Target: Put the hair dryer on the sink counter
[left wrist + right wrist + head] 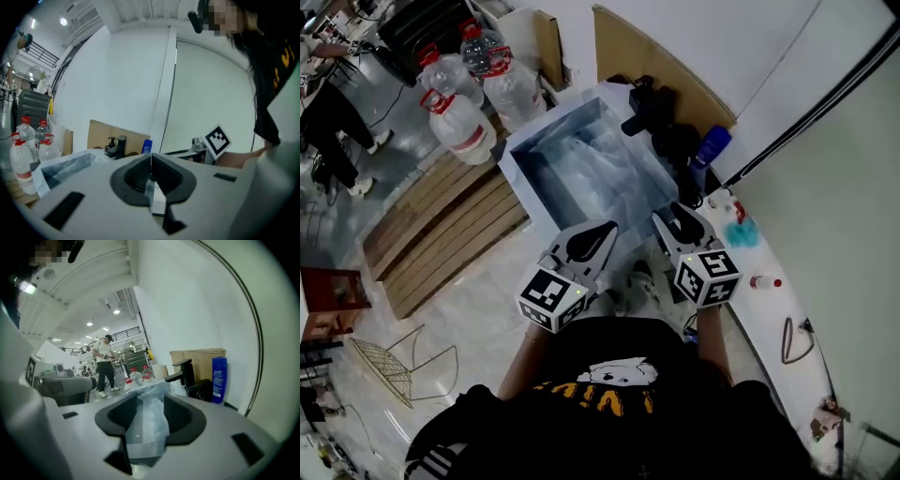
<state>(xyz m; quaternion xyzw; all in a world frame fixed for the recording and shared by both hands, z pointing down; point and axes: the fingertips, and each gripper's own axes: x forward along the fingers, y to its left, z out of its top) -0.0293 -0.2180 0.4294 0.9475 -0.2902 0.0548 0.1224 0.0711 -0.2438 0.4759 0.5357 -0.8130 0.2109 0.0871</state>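
Observation:
A black object [677, 142] that looks like the hair dryer lies at the back of the white sink counter [769, 314], beside the black faucet [645, 105] and a blue bottle [711, 147]. The right gripper view shows it as a dark shape [202, 389] behind the faucet [183, 371]. My right gripper [675, 215] hovers over the basin's right rim, short of that object. Its jaws stand apart, and the plastic-covered sink [581, 169] shows through the gap [149, 401]. My left gripper [607, 229] is held beside it over the basin's front edge, with its jaws closed on nothing [151, 164].
Large water bottles [464, 122] and a wooden pallet [441, 225] are on the floor to the left. Cardboard [666, 70] leans on the wall behind the sink. A teal item [741, 232], a small red-capped bottle [765, 281] and a wire loop [794, 339] lie on the counter.

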